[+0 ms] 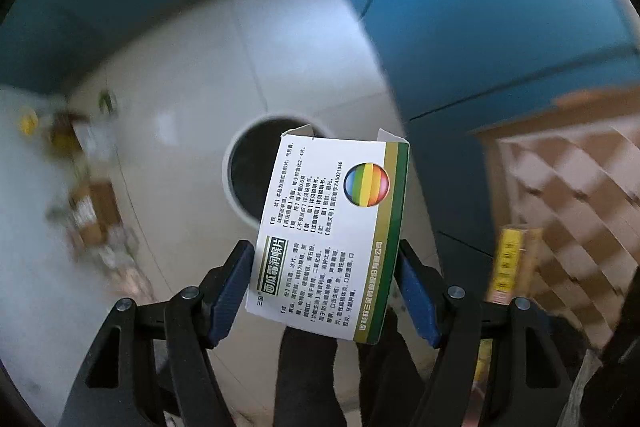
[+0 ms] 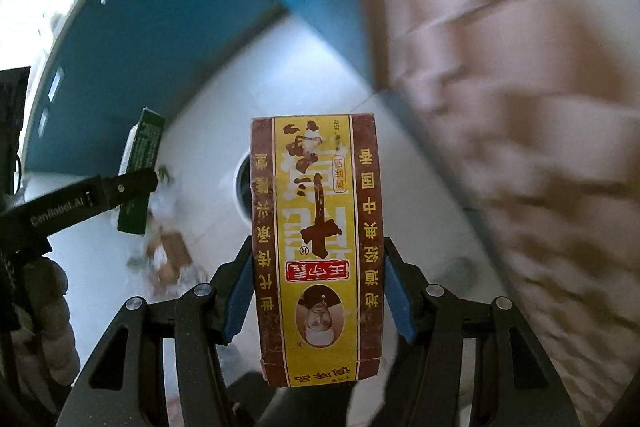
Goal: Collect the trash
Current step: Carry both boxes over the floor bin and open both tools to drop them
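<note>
My left gripper (image 1: 326,267) is shut on a white medicine box (image 1: 332,227) with a green edge and a rainbow disc; its top flaps stand open. Beyond the box, on the pale floor, is a round white bin (image 1: 240,171) with a dark inside, partly hidden by the box. My right gripper (image 2: 318,287) is shut on a brown and yellow carton (image 2: 316,247) with printed characters and a portrait. The same bin (image 2: 240,187) shows past the carton's left edge. In the right wrist view the left gripper (image 2: 132,183) appears at the left, holding its green-sided box (image 2: 140,163).
Blue cabinets (image 1: 500,27) stand behind and to the right of the bin. A brown cardboard carton with dividers (image 1: 572,207) is at the right. Blurred scraps and small boxes (image 1: 88,211) lie on the floor at the left. A person's padded sleeve (image 2: 44,327) is at lower left.
</note>
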A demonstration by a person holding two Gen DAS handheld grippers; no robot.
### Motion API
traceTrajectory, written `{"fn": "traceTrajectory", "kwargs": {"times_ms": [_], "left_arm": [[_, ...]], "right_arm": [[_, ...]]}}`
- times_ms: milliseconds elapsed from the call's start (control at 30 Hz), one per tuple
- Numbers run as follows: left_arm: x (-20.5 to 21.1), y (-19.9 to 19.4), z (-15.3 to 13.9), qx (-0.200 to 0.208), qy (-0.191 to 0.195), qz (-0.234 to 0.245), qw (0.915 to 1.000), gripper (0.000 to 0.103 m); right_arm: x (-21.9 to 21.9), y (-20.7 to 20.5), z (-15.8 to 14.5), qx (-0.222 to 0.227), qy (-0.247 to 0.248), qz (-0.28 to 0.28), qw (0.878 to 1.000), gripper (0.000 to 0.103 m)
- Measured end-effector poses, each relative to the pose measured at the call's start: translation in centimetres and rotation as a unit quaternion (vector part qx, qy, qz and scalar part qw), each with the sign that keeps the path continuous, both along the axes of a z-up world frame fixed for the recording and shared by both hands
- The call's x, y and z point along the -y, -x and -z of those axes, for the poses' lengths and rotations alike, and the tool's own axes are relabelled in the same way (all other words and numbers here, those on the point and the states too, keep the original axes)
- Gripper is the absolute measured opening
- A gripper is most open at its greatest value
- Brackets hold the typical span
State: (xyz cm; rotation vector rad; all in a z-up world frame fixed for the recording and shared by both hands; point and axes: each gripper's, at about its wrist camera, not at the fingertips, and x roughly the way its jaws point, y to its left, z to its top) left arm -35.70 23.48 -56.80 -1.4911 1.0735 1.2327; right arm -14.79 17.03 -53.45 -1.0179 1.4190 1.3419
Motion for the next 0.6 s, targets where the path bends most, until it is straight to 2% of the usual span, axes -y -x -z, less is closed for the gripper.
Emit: {"fn": "traceTrajectory", "kwargs": {"times_ms": [100, 200, 233, 300, 333, 400, 467, 600], "left_arm": [[-0.4, 3.7, 5.8, 0.038, 0.039, -0.031, 0.9981, 0.069], [-0.5, 6.6, 9.2, 0.046, 0.05, -0.055, 0.9962, 0.072], [-0.6, 7.0, 9.8, 0.048, 0.052, -0.061, 0.9956, 0.075], [-0.1, 8.4, 10.8, 0.046, 0.056, -0.077, 0.9944, 0.093], [0.2, 9.1, 11.1, 0.042, 0.055, -0.083, 0.9942, 0.094], [0.9, 10.3, 11.3, 0.019, 0.054, -0.086, 0.9947, 0.095], [1.3, 11.0, 10.8, 0.001, 0.049, -0.091, 0.9947, 0.095], [1.7, 11.5, 9.5, -0.052, 0.028, -0.08, 0.995, 0.095]], "right_arm": [[-0.9, 5.0, 6.6, -0.01, 0.03, -0.028, 0.999, 0.06], [-1.6, 8.9, 12.1, -0.028, 0.059, -0.046, 0.997, 0.061], [-1.6, 10.1, 13.8, -0.026, 0.063, -0.051, 0.996, 0.061], [-1.8, 12.0, 16.7, -0.038, 0.084, -0.056, 0.994, 0.062], [-2.3, 12.3, 17.7, -0.042, 0.092, -0.054, 0.993, 0.064], [-2.6, 13.1, 19.2, -0.047, 0.099, -0.053, 0.993, 0.09], [-3.0, 13.5, 19.5, -0.039, 0.088, -0.055, 0.994, 0.1], [-3.4, 13.8, 18.9, -0.02, 0.071, -0.064, 0.995, 0.1]]}}
